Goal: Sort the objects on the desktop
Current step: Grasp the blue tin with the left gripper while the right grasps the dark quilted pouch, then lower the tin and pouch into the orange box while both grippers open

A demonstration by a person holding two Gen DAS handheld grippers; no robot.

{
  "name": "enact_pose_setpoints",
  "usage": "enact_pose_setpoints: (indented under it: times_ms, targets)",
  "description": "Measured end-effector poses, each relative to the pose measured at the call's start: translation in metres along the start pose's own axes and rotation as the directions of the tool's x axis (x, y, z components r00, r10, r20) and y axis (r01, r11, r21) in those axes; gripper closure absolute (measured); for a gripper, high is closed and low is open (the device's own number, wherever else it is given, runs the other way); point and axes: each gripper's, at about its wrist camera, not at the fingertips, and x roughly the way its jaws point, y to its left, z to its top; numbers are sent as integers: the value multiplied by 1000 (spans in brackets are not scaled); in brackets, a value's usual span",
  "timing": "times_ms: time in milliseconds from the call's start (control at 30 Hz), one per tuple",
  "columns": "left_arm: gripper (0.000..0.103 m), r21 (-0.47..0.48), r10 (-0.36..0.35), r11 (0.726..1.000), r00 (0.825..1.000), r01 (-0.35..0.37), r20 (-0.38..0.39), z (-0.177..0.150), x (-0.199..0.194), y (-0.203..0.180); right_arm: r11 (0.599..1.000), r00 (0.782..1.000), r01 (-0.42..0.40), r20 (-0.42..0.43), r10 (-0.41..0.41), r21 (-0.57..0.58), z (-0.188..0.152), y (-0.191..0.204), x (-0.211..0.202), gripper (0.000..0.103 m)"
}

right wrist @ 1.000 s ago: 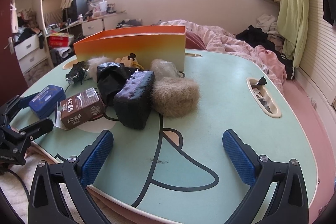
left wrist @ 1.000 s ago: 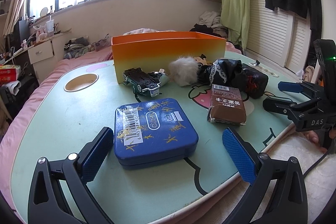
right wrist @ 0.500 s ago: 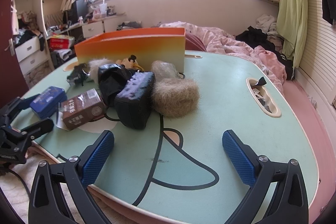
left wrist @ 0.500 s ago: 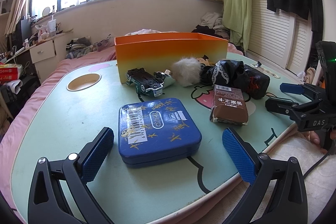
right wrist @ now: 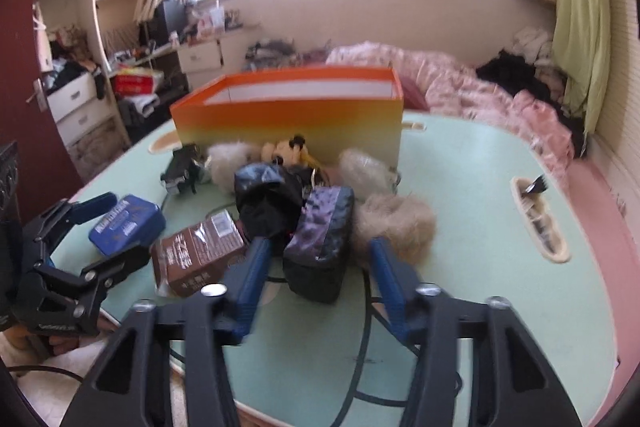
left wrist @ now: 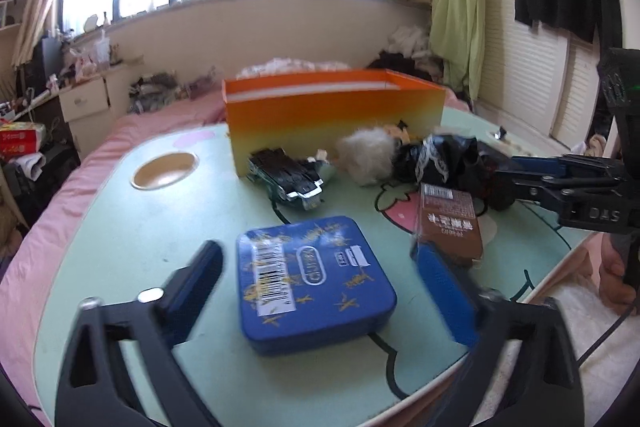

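The left tool (left wrist: 316, 283) is held open above the near edge of the counter (left wrist: 120, 227), and the blue tin (left wrist: 314, 279) is framed between its two blue pads without being touched by either. The right tool (right wrist: 316, 275) is also held open, its fingers set on either side of the dark purple pouch (right wrist: 320, 243); contact with the pouch cannot be told. A brown snack packet (left wrist: 450, 223) is seen lying just right of the tin, toward the right tool. Behind the pouch a black cloth bundle (right wrist: 268, 195) is piled against it, and a tan fur puff (right wrist: 396, 223) is pressed to the pouch's other side. Farther in, a white fur puff (left wrist: 366, 155), a small yellow plush (right wrist: 286, 149) and a dark toy car (left wrist: 286, 177) are lined along the front wall of the orange box (left wrist: 336, 111), which is stood open near the counter's far edge. A round recess (left wrist: 164, 171) is set in the counter's far left corner.
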Motion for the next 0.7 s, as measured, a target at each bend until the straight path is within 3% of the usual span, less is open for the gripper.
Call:
enact_pose_setpoints:
  times_ms: [33, 267, 467, 600, 700]
  targets:
    - [36, 0, -1, 1000, 1000, 1, -13, 0, 2, 1, 1000, 1000, -10, -9, 10, 9, 0, -2, 2, 75]
    - [36, -29, -59, 998, 998, 59, -12, -1, -6, 12, 995, 995, -67, 77, 62, 72, -6, -15, -14, 76]
    - [36, -1, -33, 999, 994, 34, 106, 21, -40, 15, 991, 980, -102, 180, 86, 82, 4, -14, -39, 76]
    - [36, 3, -31, 1000, 988, 31, 149, 54, -47, 16, 983, 967, -143, 227, 115, 114, 37, -18, -50, 76]
    - [36, -19, -81, 996, 988, 84, 132, 87, -34, 17, 982, 962, -126, 258, 87, 138, 75, -21, -46, 76]
